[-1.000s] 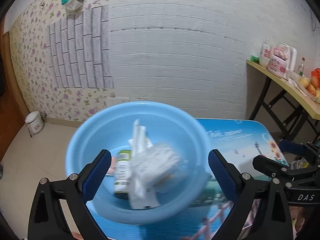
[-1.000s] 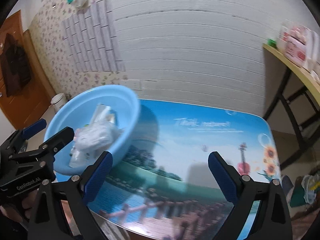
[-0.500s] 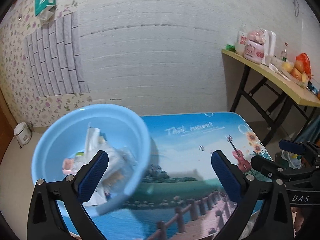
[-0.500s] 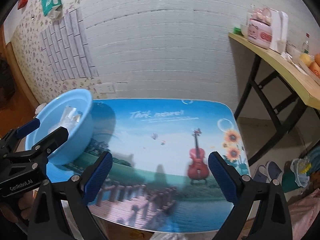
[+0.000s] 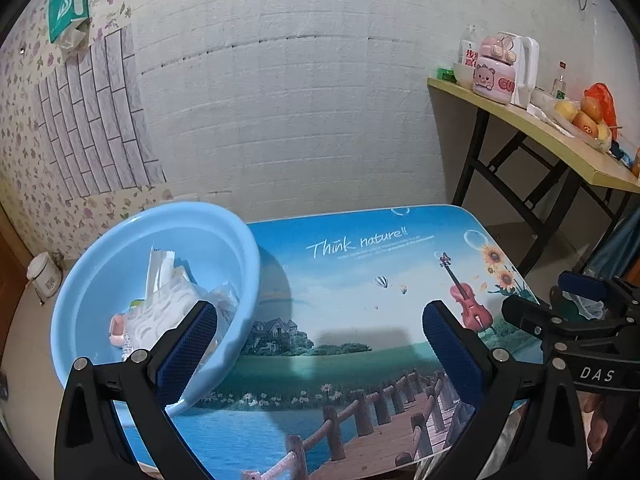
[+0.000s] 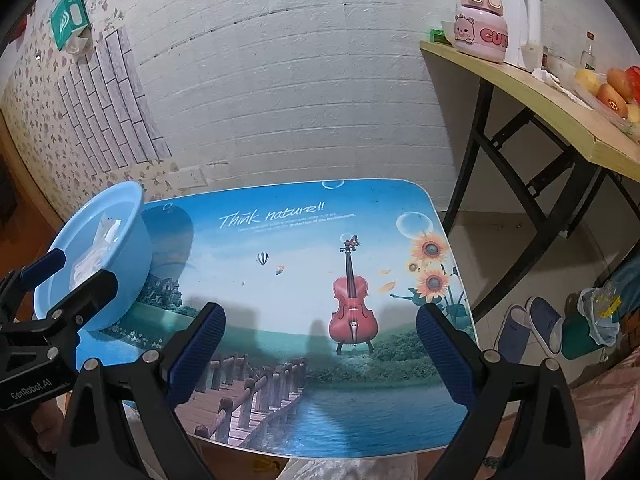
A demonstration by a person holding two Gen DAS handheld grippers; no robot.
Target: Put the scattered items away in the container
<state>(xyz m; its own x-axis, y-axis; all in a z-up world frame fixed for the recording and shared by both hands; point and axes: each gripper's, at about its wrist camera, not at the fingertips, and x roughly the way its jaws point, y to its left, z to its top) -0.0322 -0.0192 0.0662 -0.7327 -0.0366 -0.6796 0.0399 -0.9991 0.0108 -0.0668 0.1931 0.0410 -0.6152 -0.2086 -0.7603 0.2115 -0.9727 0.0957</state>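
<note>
Shifted since earlier frame: both views swung rightward, basin [image 5: 120, 264] now far left of desk [image 5: 360, 280]. Contents: white packets [image 5: 168, 300], pink item [image 5: 117, 326]. Left tongs [image 5: 318, 346]: wide open, empty. Right tongs [image 6: 320, 346]: wide open, empty, above desk.

The basin [image 5: 120, 256] is smooth, glossy light-blue plastic. Inside it lie white packets [image 5: 168, 300] of crinkled, shiny plastic film. The desk [image 6: 304, 240] has a smooth, glossy printed top that shows soft reflections. Each claw, left [image 5: 320, 354] and right [image 6: 320, 350], has matt black plastic arms, silver metal rivets and blue ribbed rubber-like pads [image 5: 188, 344]. The wall [image 6: 300, 80] is white, with a rough, matt brick-pattern surface. The side table [image 6: 560, 104] has a matt wood-look top on black metal legs.
</note>
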